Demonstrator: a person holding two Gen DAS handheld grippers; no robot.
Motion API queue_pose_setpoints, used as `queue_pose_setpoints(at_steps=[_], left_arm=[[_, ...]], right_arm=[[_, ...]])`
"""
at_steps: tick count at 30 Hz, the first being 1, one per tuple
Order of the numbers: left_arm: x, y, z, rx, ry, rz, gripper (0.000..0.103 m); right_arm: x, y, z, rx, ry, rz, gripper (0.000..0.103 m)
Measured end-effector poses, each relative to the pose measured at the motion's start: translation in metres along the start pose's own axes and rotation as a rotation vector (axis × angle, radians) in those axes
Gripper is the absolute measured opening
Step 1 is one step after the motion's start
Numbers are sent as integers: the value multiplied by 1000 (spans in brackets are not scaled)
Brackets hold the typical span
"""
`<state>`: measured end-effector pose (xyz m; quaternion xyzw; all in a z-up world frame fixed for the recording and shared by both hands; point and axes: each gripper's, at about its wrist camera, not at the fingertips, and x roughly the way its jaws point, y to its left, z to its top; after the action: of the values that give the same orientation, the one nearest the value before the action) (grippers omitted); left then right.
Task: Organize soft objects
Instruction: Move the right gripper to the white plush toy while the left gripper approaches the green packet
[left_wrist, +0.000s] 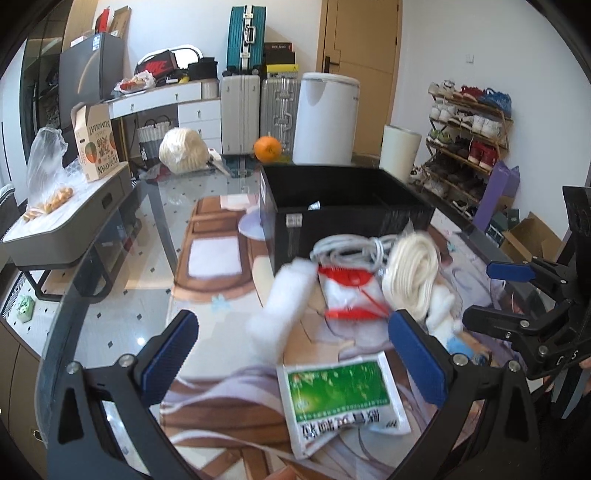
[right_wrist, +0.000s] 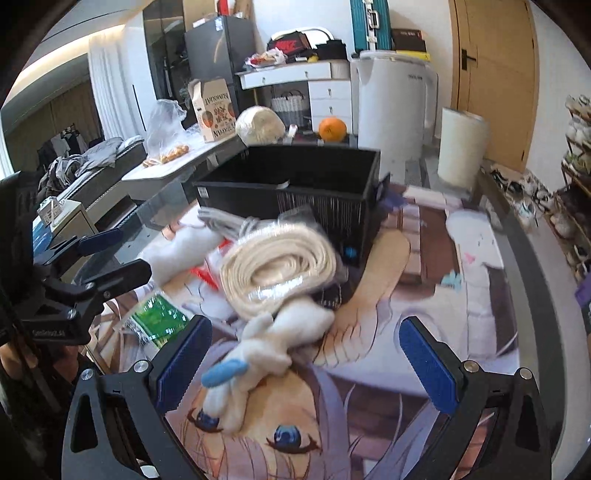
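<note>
A pile of soft things lies on the printed mat in front of a black bin (left_wrist: 343, 206) (right_wrist: 295, 188). It holds a white fluffy roll (left_wrist: 284, 310), a red-and-white packet (left_wrist: 351, 291), a green packet (left_wrist: 343, 398) (right_wrist: 159, 317), a grey cable coil (left_wrist: 351, 247), a cream rope coil (left_wrist: 413, 273) (right_wrist: 280, 269) and a white plush toy with blue tips (right_wrist: 258, 350) (left_wrist: 447, 317). My left gripper (left_wrist: 295, 354) is open above the roll and green packet, holding nothing. My right gripper (right_wrist: 306, 362) is open too, with the plush by its left finger.
An orange (left_wrist: 267, 147), a wrapped white ball (left_wrist: 183, 149) and a white cylinder (left_wrist: 400, 151) stand behind the bin on the glass table. A side table (left_wrist: 74, 206) with a carton and bagged food is at the left, a shoe rack (left_wrist: 469, 136) at the right.
</note>
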<state>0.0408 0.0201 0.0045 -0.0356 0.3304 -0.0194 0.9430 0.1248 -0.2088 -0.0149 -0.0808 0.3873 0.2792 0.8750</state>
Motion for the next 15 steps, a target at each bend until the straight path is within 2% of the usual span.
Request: queue_pose_setpoints(at_steps=[10, 15], left_arm=[[1, -10, -21, 17, 65, -25, 103], [2, -13, -25, 36, 86, -39, 103]], right_arm=[[12, 4, -13, 11, 56, -8, 103], [19, 4, -12, 22, 77, 19, 103]])
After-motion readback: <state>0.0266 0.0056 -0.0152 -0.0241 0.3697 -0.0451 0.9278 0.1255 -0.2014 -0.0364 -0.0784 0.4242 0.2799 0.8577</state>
